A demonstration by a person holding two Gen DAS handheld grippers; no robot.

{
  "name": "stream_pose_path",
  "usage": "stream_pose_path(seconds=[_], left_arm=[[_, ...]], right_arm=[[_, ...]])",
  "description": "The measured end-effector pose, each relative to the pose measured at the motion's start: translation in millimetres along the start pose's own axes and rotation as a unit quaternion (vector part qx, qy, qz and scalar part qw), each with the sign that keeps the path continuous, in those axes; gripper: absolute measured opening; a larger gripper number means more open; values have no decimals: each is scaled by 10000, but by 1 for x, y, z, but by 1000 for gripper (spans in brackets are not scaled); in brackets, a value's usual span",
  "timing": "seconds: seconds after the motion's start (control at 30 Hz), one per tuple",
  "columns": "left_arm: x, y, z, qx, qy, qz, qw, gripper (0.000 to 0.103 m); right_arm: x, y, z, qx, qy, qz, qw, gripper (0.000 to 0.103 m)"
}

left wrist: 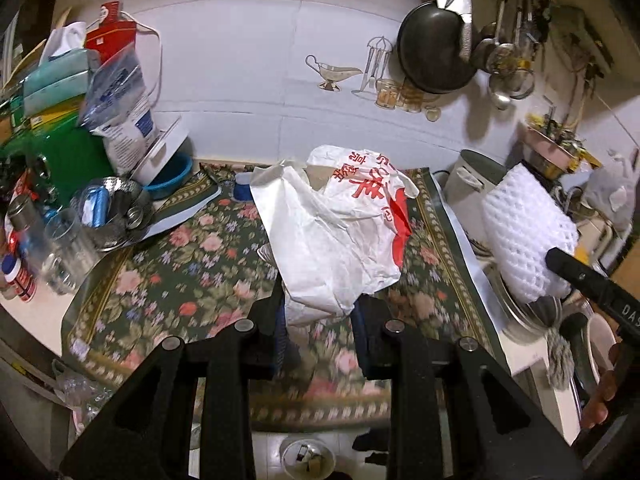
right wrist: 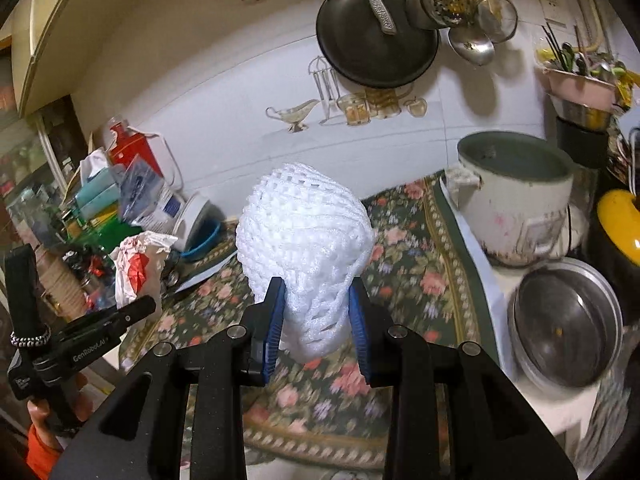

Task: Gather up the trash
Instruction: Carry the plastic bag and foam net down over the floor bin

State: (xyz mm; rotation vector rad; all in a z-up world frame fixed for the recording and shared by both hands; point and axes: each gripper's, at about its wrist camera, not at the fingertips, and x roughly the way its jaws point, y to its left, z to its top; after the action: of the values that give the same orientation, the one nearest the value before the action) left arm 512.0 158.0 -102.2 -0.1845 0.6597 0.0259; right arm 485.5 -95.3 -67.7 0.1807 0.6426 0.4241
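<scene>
In the left wrist view my left gripper [left wrist: 320, 312] is shut on a crumpled white paper bag with red print [left wrist: 340, 228], held up above the floral cloth [left wrist: 192, 264]. The same bag [right wrist: 136, 268] shows at the left of the right wrist view, pinched by the left gripper. My right gripper [right wrist: 316, 312] is shut on a white foam fruit net [right wrist: 304, 236], squeezed between its blue pads [right wrist: 274, 320]. That net [left wrist: 528, 232] appears at the right of the left wrist view, with the right gripper's black finger [left wrist: 580, 276] on it.
A cream pot [right wrist: 516, 204] and a steel lid [right wrist: 568, 320] stand at the right. Cluttered boxes, jars and a steel bowl [left wrist: 116, 216] crowd the left counter. A black pan [right wrist: 376, 36] and ladles hang on the wall. A bin [left wrist: 308, 460] sits below on the floor.
</scene>
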Motion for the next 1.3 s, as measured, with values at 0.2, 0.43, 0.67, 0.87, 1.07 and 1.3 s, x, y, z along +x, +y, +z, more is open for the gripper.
stream_pose_path(seconds=[0.2, 0.43, 0.67, 0.87, 1.07, 1.3], left_arm=[[-61, 30, -53, 155, 54, -211, 9996, 27], [-127, 51, -104, 328, 222, -362, 9986, 27], [-149, 53, -138, 342, 587, -441, 9967, 27], [-127, 47, -177, 239, 1034, -471, 9932, 27], [-73, 29, -233, 189, 1622, -393, 9858, 27], [11, 13, -316, -125, 2232, -267, 9743, 28]], right_arm=[[-38, 51, -51, 157, -71, -254, 9995, 29], [-86, 107, -105, 273, -118, -375, 9989, 29], [-110, 136, -135, 251, 113, -443, 9986, 30], [-107, 129, -166, 290, 477, -513, 9971, 30], [-78, 92, -206, 385, 1030, -539, 9925, 30], [-29, 33, -267, 378, 1680, -512, 9837, 30]])
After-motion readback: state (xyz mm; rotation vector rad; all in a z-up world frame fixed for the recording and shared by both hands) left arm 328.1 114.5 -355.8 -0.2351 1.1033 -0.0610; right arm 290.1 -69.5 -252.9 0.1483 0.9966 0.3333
